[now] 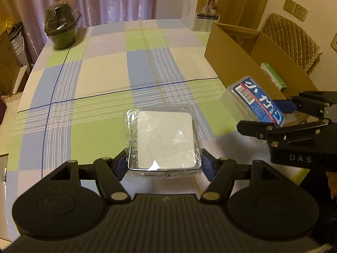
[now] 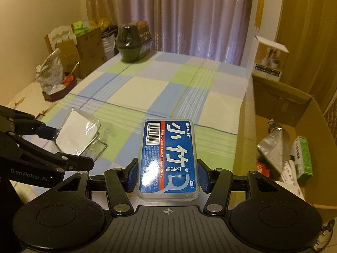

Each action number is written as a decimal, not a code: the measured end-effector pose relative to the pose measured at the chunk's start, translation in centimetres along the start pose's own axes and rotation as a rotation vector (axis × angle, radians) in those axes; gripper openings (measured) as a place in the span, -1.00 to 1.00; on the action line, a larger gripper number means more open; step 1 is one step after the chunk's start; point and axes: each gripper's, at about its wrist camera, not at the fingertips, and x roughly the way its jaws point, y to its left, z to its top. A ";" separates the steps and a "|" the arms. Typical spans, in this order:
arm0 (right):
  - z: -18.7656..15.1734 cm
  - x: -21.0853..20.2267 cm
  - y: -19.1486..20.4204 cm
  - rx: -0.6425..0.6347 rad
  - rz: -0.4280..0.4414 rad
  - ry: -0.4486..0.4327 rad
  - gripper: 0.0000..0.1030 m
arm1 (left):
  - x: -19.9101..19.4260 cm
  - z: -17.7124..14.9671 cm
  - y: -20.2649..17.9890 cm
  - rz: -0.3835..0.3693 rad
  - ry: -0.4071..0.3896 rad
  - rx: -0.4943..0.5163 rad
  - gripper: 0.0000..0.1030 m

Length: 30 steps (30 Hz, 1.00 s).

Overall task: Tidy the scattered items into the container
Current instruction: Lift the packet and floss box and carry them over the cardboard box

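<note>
Table: checked cloth (image 1: 101, 78) in green, blue and cream, purple curtains (image 2: 189, 16) behind.
Left gripper (image 1: 164, 164): we pinch a clear square case (image 1: 164, 139) by its two sides, flat face up.
Right gripper (image 2: 167, 176): we clamp the floss-pick box (image 2: 168, 158) across its narrow width; its long axis runs toward 12 o'clock, barcode end farthest from us.
Cardboard box (image 2: 305, 113): open at our 2 o'clock, packets (image 2: 273, 147) already inside.
Dark pot (image 1: 62, 27): far corner, 11 o'clock.
</note>
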 end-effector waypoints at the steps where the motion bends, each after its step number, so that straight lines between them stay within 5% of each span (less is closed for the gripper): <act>1: 0.0 -0.4 0.0 0.001 -0.003 -0.005 0.13 | -0.3 0.0 -0.2 0.002 -0.002 0.002 0.25; 15: 0.7 -6.0 -4.4 0.113 -0.085 -0.104 0.13 | -3.7 1.4 -3.6 -0.013 -0.046 0.045 0.25; 30: 0.1 -8.7 -17.6 0.255 -0.273 -0.109 0.13 | 0.7 10.2 -15.6 -0.207 -0.089 0.099 0.25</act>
